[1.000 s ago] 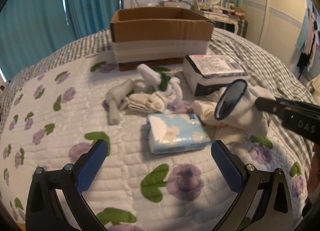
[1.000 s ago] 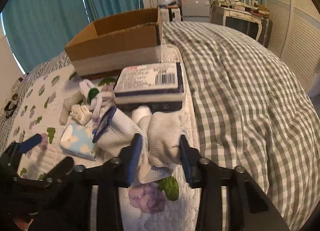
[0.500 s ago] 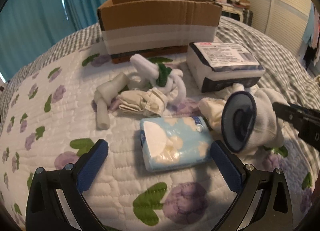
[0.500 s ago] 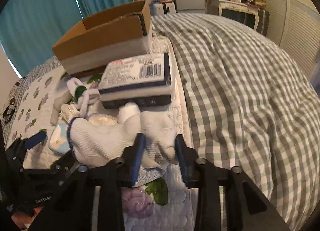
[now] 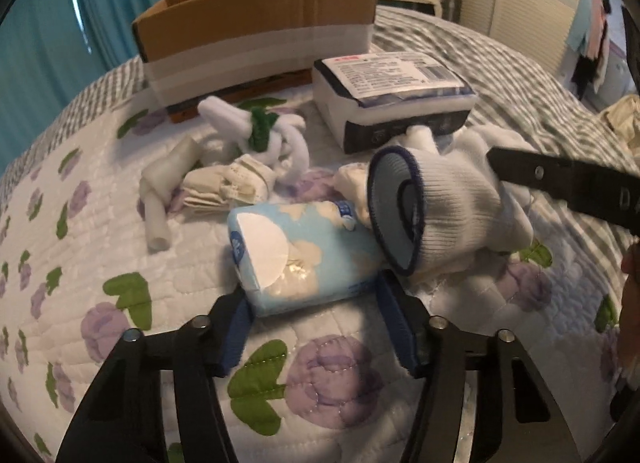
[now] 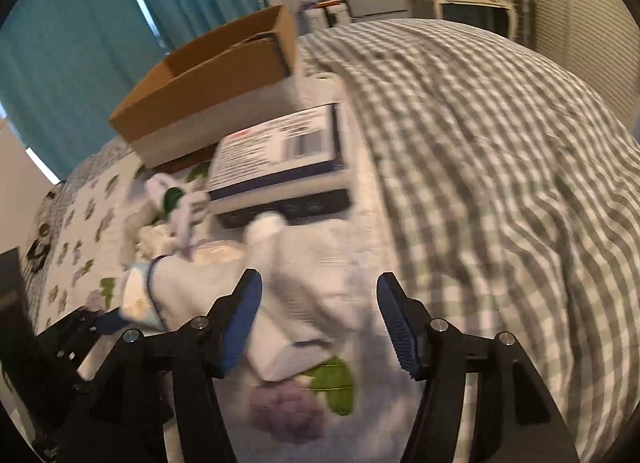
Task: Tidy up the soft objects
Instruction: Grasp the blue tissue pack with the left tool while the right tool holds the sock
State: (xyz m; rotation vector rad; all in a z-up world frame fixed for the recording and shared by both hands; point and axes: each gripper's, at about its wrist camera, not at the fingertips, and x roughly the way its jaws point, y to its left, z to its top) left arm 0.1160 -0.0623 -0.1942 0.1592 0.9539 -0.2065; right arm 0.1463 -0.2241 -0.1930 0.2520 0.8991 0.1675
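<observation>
A light blue tissue pack [image 5: 304, 251] lies on the quilt, its near end between my left gripper's [image 5: 316, 323] blue pads, which touch its sides. White socks with navy cuffs [image 5: 440, 211] lie just right of it. In the right wrist view my right gripper [image 6: 318, 315] stands open over the socks [image 6: 304, 263], no longer pinching them. Behind lie a knotted white and green sock [image 5: 260, 131], a cream bundle [image 5: 228, 187], a white tube sock [image 5: 160, 191] and a flat wrapped white pack [image 5: 392, 95].
An open cardboard box [image 5: 256, 35] stands at the back of the bed; it also shows in the right wrist view [image 6: 212, 87]. A grey checked blanket [image 6: 480, 143] covers the right side. Teal curtains and furniture stand behind.
My left gripper has moved forward and closed in on the tissue pack. My right gripper has opened and let go of the white socks, which now rest on the quilt.
</observation>
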